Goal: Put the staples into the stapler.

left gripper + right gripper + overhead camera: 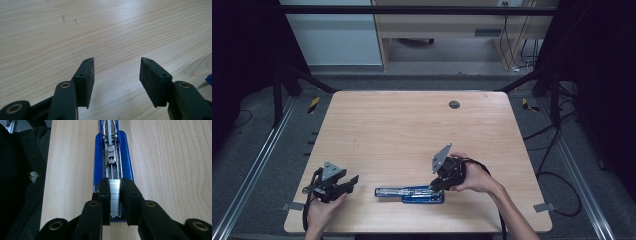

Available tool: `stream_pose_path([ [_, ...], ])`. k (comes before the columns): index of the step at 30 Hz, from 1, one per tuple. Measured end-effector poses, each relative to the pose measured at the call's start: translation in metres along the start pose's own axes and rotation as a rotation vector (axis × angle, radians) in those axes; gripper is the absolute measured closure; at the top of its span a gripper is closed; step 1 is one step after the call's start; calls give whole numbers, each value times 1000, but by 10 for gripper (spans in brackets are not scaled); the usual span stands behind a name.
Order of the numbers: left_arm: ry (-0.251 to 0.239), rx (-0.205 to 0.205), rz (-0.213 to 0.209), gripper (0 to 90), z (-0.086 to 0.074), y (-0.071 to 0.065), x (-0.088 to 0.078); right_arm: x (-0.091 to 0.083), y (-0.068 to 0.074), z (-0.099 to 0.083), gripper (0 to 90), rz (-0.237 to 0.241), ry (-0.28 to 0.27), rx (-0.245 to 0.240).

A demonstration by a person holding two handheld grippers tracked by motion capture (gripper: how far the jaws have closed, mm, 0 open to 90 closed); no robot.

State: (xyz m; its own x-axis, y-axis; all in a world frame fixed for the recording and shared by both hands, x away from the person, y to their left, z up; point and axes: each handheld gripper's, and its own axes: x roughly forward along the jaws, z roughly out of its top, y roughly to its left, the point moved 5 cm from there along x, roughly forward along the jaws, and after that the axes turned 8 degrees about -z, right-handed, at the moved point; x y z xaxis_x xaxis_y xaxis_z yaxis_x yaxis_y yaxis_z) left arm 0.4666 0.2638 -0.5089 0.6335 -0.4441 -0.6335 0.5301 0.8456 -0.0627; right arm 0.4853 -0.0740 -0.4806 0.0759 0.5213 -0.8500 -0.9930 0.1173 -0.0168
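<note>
Our right gripper (115, 202) has its jaws clamped on the staple strip (115, 197) over the open stapler (409, 194) (near desk (412, 130) edge); we should lower it straight. Left gripper (116, 75) jaws apart, idle.

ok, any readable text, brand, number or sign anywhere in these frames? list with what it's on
None readable.
Open blue metal stapler: no brand or number visible.
Strip of silver staples in the right gripper: blank.
Light wooden table: only faint scratches.
Yellow-black floor tape: stripes, no words.

The desk (412, 125) is pale matt wood grain, the stapler (127, 167) glossy blue with shiny metal staples (115, 197), the tongs' pads (150, 82) rough matt black.
</note>
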Motion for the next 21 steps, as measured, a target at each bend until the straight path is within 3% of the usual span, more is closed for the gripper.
stream_pose_path([
  [21,4,3,1,459,0,0,0,6,2,-2,785,2,16,-14],
])
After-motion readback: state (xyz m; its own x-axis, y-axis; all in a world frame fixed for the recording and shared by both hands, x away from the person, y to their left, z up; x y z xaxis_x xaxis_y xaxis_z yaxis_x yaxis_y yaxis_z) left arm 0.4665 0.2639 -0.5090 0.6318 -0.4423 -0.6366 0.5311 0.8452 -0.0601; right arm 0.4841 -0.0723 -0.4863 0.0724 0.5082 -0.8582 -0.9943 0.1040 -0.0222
